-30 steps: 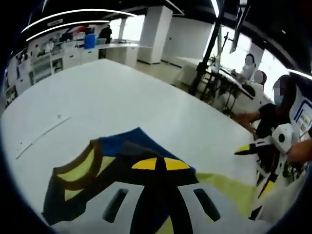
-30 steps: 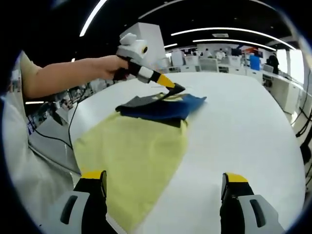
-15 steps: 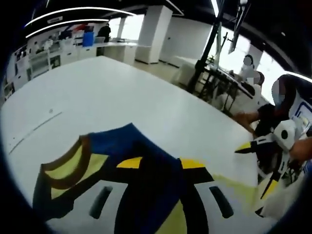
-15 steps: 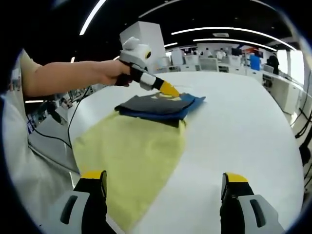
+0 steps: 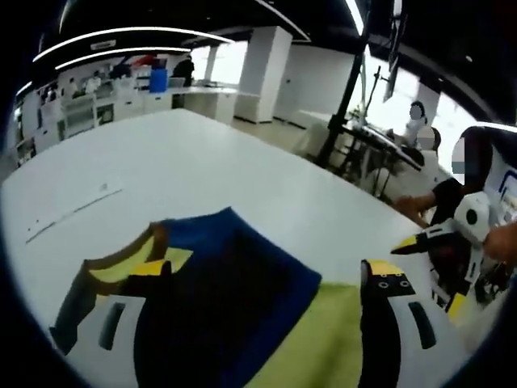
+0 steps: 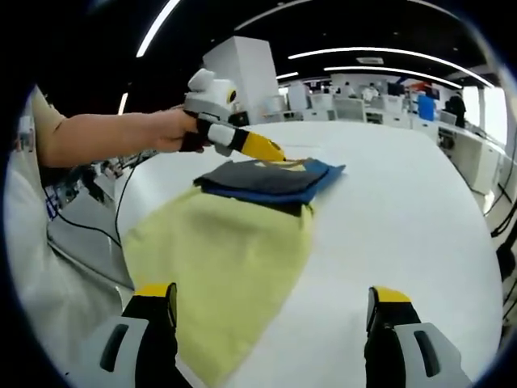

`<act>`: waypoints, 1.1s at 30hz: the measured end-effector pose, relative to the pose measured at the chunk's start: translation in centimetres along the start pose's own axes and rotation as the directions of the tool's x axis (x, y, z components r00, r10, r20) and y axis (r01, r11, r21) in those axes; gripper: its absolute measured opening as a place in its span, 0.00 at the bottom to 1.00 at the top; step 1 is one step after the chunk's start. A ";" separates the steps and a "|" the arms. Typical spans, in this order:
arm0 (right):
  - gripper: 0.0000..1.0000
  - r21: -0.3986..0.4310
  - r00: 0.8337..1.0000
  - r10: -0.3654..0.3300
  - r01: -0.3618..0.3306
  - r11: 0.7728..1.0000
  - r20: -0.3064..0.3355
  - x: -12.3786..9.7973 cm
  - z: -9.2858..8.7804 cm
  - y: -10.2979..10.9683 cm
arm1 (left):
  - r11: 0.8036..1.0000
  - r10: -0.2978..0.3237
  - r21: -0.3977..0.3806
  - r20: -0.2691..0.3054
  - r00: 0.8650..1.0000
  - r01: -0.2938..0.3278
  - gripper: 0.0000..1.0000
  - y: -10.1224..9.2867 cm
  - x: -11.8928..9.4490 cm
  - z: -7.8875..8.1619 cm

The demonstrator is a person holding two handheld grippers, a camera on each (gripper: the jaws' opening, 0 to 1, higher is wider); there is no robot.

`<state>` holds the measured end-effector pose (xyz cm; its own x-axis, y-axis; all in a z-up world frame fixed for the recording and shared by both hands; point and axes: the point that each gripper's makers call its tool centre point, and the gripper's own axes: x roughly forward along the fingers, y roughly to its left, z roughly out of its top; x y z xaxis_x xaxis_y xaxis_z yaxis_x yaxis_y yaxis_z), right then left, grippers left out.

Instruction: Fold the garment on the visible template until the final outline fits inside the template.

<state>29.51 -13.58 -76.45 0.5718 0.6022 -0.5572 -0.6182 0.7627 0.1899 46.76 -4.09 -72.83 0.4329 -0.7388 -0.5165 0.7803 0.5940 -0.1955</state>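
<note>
A garment folded into a dark grey and blue stack [image 6: 271,179], with a yellow and brown collar piece [image 5: 121,263], lies on the far end of a pale yellow sheet [image 6: 226,259] spread on the white table [image 6: 404,202]. In the left gripper view the garment [image 5: 242,283] sits between and under the wide-apart jaws of my left gripper [image 5: 266,271], which stands open with nothing in it. A hand holds the left gripper [image 6: 246,144] just above the stack's far left edge. My right gripper [image 6: 272,293] hovers open over the sheet's near end, also seen as the right gripper [image 5: 436,242].
A thin line marks the table [image 5: 73,214] to the left. Past the table's far edge are a black stand [image 5: 343,89] and seated people. A black cable [image 6: 89,230] runs by the table's left rim. A person's sleeve covers the lower left.
The left gripper's jaws, shut on a fold of the garment a second ago, have spread and let it go. The fold now lies flat on the stack. The right gripper has stayed put.
</note>
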 end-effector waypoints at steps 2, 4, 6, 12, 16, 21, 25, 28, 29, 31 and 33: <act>0.97 -0.005 1.000 0.003 -0.003 1.000 0.000 0.0 0.1 0.2 | 1.000 -0.001 -0.005 0.008 1.000 0.001 0.92 -0.2 -0.7 -0.1; 0.97 -0.008 1.000 0.005 -0.005 1.000 0.001 0.0 0.1 0.3 | 1.000 -0.009 -0.013 0.018 1.000 0.009 0.91 -0.6 -1.2 -0.1; 0.97 -0.012 1.000 0.008 -0.008 1.000 0.001 0.0 0.2 0.4 | 1.000 -0.009 -0.027 0.028 1.000 0.010 0.90 -0.8 -1.9 -0.1; 0.97 -0.027 1.000 0.017 -0.017 0.999 0.009 0.2 0.8 0.9 | 1.000 0.022 -0.013 0.057 0.998 -0.022 0.88 -1.0 -4.1 -0.2; 0.97 -0.036 0.999 0.028 -0.027 0.999 0.017 0.6 1.3 1.5 | 0.998 0.033 -0.051 0.089 0.995 -0.028 0.87 -1.1 -5.6 -0.4; 0.97 -0.049 0.999 0.044 -0.043 0.998 0.017 1.0 1.5 2.1 | 0.997 0.058 -0.048 0.090 0.994 -0.054 0.86 -0.9 -7.2 -1.3; 0.97 -0.055 0.999 0.051 -0.050 0.997 0.017 1.3 1.7 2.4 | 0.995 0.078 -0.064 0.106 0.991 -0.072 0.85 -0.7 -8.7 -1.7; 0.97 -0.065 0.998 0.062 -0.061 0.996 0.019 1.6 2.0 2.8 | 0.994 0.090 -0.075 0.113 0.990 -0.082 0.84 -0.7 -9.5 -2.0; 0.97 -0.066 0.998 0.064 -0.063 0.996 0.018 1.6 2.1 2.9 | 0.994 0.092 -0.076 0.114 0.989 -0.084 0.84 -0.7 -9.8 -2.1; 0.97 -0.069 0.997 0.069 -0.067 0.995 0.017 1.8 2.1 3.1 | 0.993 0.095 -0.075 0.118 0.989 -0.086 0.83 -1.0 -10.5 -2.3; 0.97 -0.073 0.997 0.073 -0.072 0.995 0.019 1.8 2.2 3.3 | 0.993 0.103 -0.070 0.117 0.988 -0.095 0.83 -1.1 -11.1 -2.6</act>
<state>29.69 -9.42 -75.05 0.5350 0.6608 -0.5264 -0.6953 0.6983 0.1699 39.90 4.27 -69.05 0.5609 -0.7060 -0.4325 0.7021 0.6824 -0.2035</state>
